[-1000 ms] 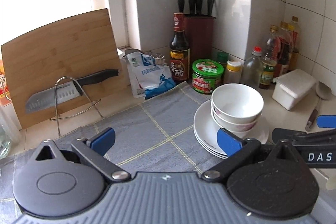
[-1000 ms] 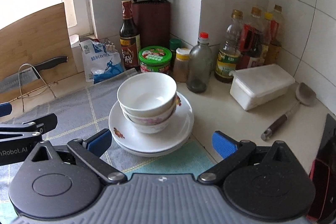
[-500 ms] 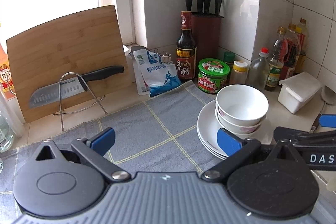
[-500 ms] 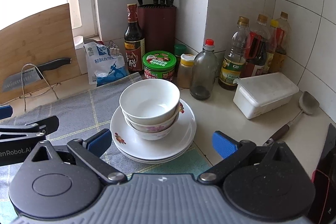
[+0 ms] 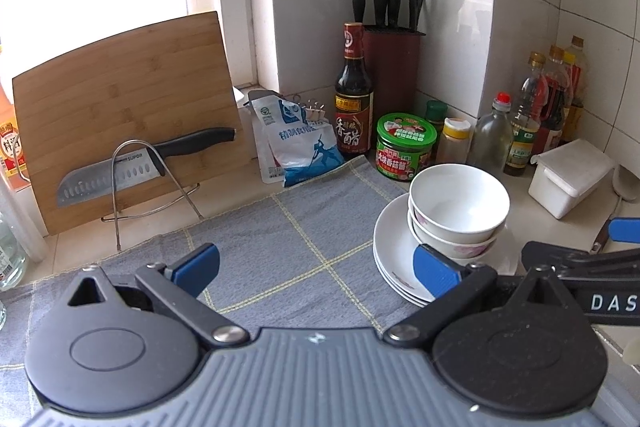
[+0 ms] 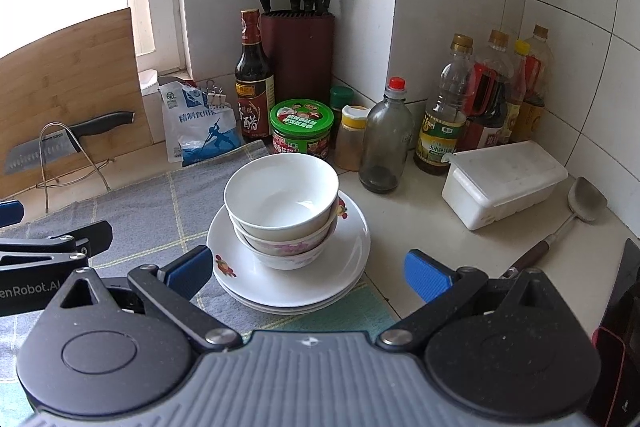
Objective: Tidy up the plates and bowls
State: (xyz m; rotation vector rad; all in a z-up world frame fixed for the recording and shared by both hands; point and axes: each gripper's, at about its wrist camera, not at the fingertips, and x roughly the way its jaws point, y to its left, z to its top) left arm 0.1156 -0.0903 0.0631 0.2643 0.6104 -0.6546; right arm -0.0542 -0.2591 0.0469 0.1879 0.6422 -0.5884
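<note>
White porcelain stacked at centre frame in the right wrist view: two bowls (image 6: 282, 205) nested upright, upper one plain, lower one flower-patterned, seated on a pile of plates (image 6: 352, 227). Three plate rims countable at the front edge, possibly more hidden beneath. Whole stack resting half on the grey checked cloth (image 6: 132, 211), half on the pale worktop (image 6: 416, 223).

Right gripper (image 6: 308, 269) spread wide, holding nothing; left blue pad overlapping the plate rim at lower left of the stack in the picture, right pad out over bare worktop, so the stack lies straight ahead and slightly left of the midline. Contact with the plates not discernible.

Left gripper (image 5: 316, 267) likewise wide open and empty, aimed mostly at bare cloth; bowls (image 5: 458, 209) and plates (image 5: 394, 251) off at right of that frame, partly behind its right pad. Right gripper judged the better placed for the stack, the left needing a swing rightward.

No long axis to speak of: round ware, rims level, approachable from any side; top bowl rim the likeliest pinch point for unstacking.

Behind, at upper frame: one knife block (image 6: 298, 55), one vinegar bottle (image 6: 253, 83), one green-lidded jar (image 6: 302, 131), one white lidded box (image 6: 506, 183), one spoon (image 6: 576, 205) at far right.
</note>
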